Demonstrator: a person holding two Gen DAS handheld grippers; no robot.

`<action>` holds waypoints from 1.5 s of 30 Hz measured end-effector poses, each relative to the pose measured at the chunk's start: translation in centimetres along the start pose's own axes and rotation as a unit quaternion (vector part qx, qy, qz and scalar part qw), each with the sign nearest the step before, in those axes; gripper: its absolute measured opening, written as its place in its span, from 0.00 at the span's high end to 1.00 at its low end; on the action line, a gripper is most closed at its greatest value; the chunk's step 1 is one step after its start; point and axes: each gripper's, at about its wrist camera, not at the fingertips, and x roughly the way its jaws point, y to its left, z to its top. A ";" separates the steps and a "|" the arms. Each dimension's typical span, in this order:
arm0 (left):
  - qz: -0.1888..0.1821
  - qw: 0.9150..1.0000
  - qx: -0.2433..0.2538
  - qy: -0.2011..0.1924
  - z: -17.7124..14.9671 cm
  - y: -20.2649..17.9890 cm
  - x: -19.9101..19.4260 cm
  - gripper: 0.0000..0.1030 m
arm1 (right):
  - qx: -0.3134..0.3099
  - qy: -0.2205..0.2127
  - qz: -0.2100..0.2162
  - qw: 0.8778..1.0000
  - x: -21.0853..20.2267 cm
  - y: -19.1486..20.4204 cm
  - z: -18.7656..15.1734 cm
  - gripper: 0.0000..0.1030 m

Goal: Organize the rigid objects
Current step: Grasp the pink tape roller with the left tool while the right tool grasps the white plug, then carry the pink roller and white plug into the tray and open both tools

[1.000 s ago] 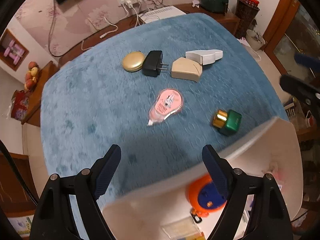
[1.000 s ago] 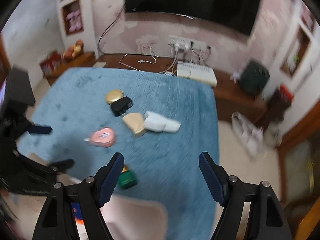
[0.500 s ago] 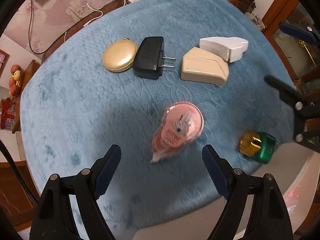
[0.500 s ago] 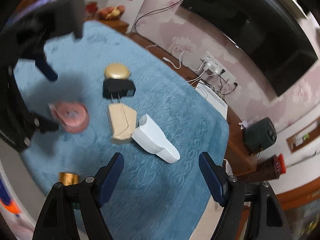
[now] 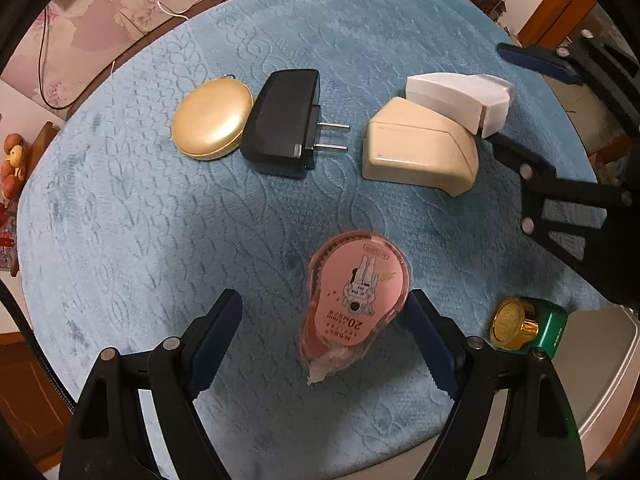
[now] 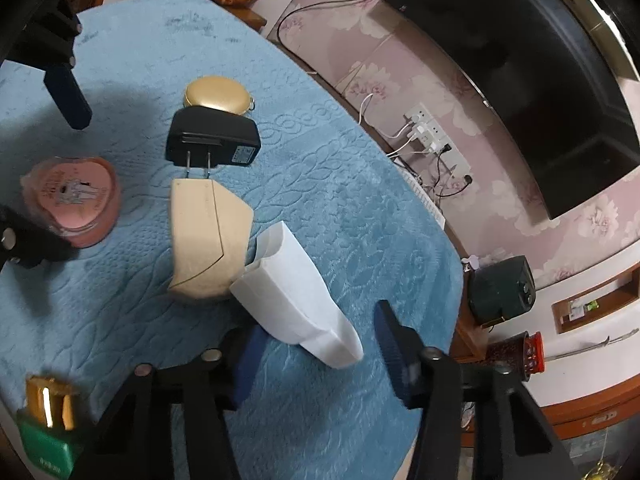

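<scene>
- The left gripper [image 5: 324, 336] has its jaws wide apart. The pink tape roller [image 5: 354, 304] lies flat on the blue cloth [image 5: 120, 220], right between those jaws. The right-hand jaw is just beside its round edge; the other jaw is well apart from it.
- The right gripper [image 6: 316, 352] also has its jaws apart. The narrow end of the white plastic piece [image 6: 296, 300] pokes in between them.
- The beige plastic piece [image 6: 204, 236] touches the white one, out past the right jaws.
- The black plug [image 5: 284, 120] and the gold round case [image 5: 212, 120] lie side by side, far out in front of the left jaws.
- The green bottle with the gold cap [image 5: 528, 328] lies on its side, outside the left gripper's right-hand jaw.
- I think the pink roller is light, hard and smooth. It could slip, so squeeze it across its wide round sides, near the middle.
- I think the white piece is stiff and light too. Its slanted sides may slide out, so grab the straight part.
- The soft tip of the roller looks crumpled and hard to make out.
- The little words on the roller are too small to read.
- Part of the green bottle is cut off in the right view.
</scene>
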 end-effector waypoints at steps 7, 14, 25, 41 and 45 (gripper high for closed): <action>-0.007 1.000 -0.016 0.004 0.2 -0.1 0.9 0.24 | 0.024 0.003 0.006 1.000 0.3 -0.2 0.3 0.71; 0.000 1.000 -0.023 -0.014 -0.2 0.5 0.1 0.48 | 0.091 0.003 0.026 0.995 -1.6 -2.9 -0.2 0.81; 0.044 0.994 -0.048 -0.090 -2.0 -1.2 -7.8 0.48 | 0.213 -0.057 0.069 0.973 -11.8 -6.7 -0.9 0.81; 0.086 0.974 -0.142 -0.157 -15.2 -1.0 -15.5 0.48 | 0.327 -0.013 0.306 0.894 -24.1 2.6 -6.5 0.81; 0.080 0.975 -0.160 -0.130 -18.5 -1.4 -13.1 0.48 | 0.319 0.030 0.338 0.885 -23.5 6.4 -8.0 0.81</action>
